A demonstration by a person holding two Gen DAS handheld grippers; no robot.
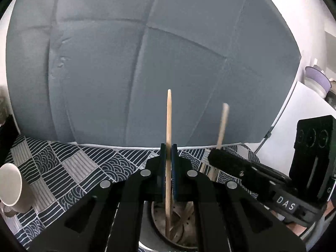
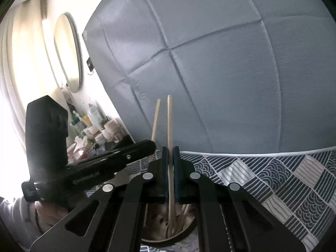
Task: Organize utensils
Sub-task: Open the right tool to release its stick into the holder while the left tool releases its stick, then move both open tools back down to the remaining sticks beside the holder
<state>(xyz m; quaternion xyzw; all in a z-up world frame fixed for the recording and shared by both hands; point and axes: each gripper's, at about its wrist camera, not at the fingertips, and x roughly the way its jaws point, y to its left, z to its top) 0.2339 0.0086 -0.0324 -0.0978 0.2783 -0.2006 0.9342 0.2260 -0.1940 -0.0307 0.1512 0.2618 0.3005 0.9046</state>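
Observation:
My left gripper [image 1: 168, 150] is shut on a wooden chopstick [image 1: 168, 121] that stands upright, its lower end inside a round metal holder [image 1: 178, 229] below the fingers. My right gripper [image 2: 170, 153] is shut on a second wooden chopstick [image 2: 170, 121], also upright, its lower end in the same round holder [image 2: 168, 231] among several other sticks. In the left wrist view the right gripper [image 1: 218, 155] sits close on the right with its chopstick [image 1: 222, 124]. In the right wrist view the left gripper [image 2: 151, 147] sits close on the left with its chopstick [image 2: 155, 119].
A patterned blue and grey cloth [image 1: 69, 168] covers the surface. A white mug [image 1: 10, 187] stands at the left. A grey padded headboard [image 1: 147, 63] rises behind. A cluttered shelf with bottles [image 2: 92, 126] and a round mirror [image 2: 67, 52] lie at the far left.

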